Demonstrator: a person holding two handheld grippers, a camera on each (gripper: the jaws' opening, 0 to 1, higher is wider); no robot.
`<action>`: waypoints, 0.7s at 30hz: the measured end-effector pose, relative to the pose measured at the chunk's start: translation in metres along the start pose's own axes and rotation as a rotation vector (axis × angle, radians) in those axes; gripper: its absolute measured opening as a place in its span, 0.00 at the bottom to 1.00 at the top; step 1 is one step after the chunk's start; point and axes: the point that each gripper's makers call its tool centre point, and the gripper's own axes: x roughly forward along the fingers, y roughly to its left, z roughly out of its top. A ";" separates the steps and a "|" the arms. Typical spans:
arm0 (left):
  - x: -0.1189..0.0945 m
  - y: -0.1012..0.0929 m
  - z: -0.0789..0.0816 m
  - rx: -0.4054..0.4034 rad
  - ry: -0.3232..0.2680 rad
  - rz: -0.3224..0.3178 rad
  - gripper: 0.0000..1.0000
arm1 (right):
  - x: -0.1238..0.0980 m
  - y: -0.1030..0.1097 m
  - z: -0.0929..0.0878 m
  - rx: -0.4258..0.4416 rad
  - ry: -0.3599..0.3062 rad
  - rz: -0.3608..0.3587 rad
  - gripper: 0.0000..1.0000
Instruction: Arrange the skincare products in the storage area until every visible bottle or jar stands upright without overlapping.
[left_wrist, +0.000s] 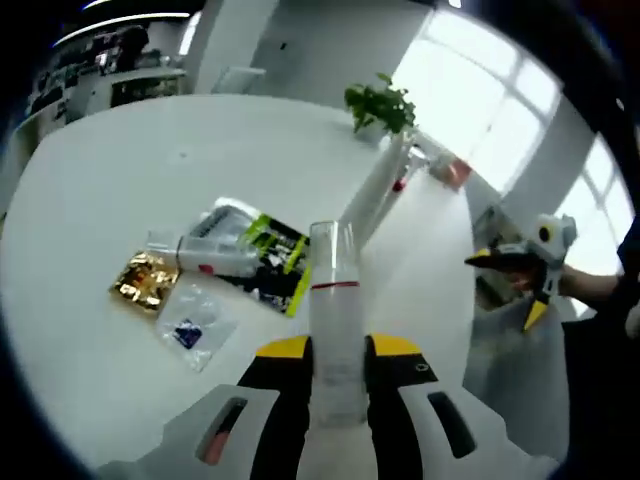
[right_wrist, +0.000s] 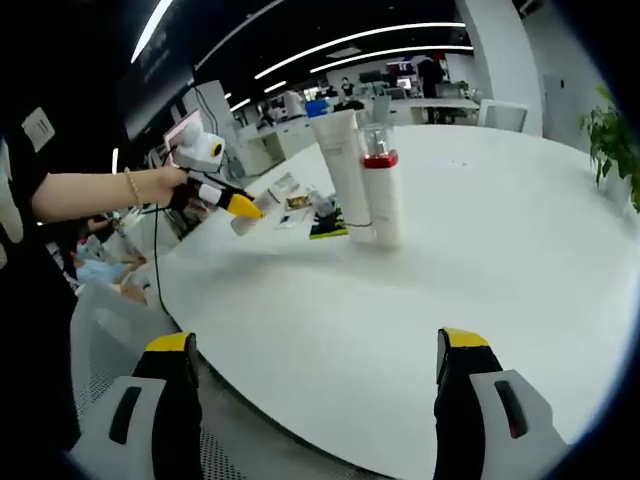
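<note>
With a tube (right_wrist: 338, 165) and bottle (right_wrist: 381, 190) upright, the left gripper (left_wrist: 335, 362) clamps a clear bottle (left_wrist: 335, 310) yet to be placed, the right gripper (right_wrist: 315, 365) spread empty.

Light source: big windows (left_wrist: 490, 100) in the left gripper view, blown out to white; long ceiling strips (right_wrist: 350, 45) in the right gripper view.
Brightness: table (left_wrist: 120, 200) bright and washed out; ceiling dark.
Glare: window light bleaches the plant (left_wrist: 382, 105) edges and the tall tube (left_wrist: 375, 190) beside it.
Shadows: soft and faint, a small one under the bottle (right_wrist: 381, 185) and tube (right_wrist: 340, 165).
Blur: both views soft; clear bottle (left_wrist: 335, 310) between the jaws smeared, far desks indistinct.
Distortion: strong fisheye; table rim bows, edges stretch.
</note>
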 end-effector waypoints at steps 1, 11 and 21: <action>-0.002 -0.006 0.003 -0.014 -0.023 -0.017 0.25 | 0.000 0.000 0.001 0.003 -0.004 0.003 0.97; -0.019 -0.059 0.002 -0.090 -0.108 -0.138 0.25 | -0.003 0.022 0.037 0.192 -0.194 0.084 0.92; -0.032 -0.104 -0.002 -0.163 -0.165 -0.244 0.25 | 0.004 0.082 0.081 0.211 -0.295 0.288 0.75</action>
